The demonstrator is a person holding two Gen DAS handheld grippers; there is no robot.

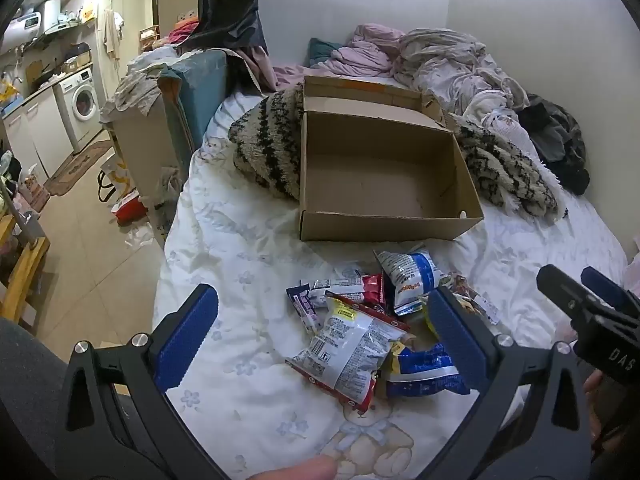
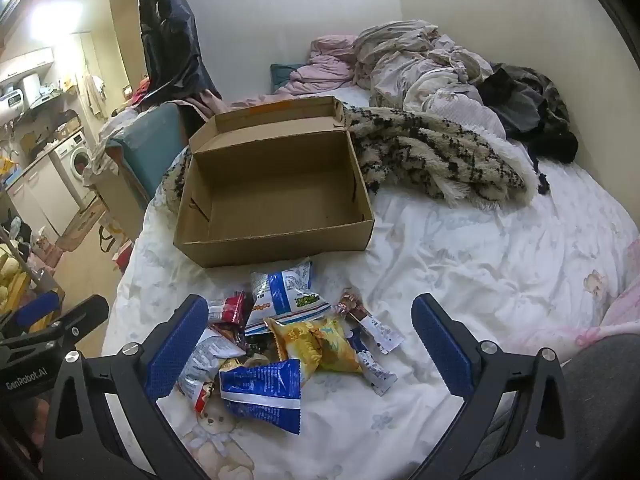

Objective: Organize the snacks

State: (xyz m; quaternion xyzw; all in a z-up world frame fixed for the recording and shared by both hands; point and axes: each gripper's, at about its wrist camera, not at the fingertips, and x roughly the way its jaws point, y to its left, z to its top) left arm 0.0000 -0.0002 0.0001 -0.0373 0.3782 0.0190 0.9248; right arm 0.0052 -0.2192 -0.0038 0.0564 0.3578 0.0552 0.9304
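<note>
White bedding printed with teddy bears covers the bed point(image 2: 460, 248), where an open cardboard box point(image 2: 276, 204) is set with nothing seen inside it. Just in front of the box, a loose pile of snack packets point(image 2: 288, 340) is heaped on the sheet, apart from the box's near wall. Both the left gripper point(image 1: 324, 340) and the right gripper point(image 2: 310, 344) are held above the pile with fingers spread wide, nothing being gripped. A shaggy patterned blanket point(image 2: 436, 160) is bunched behind the box.
</note>
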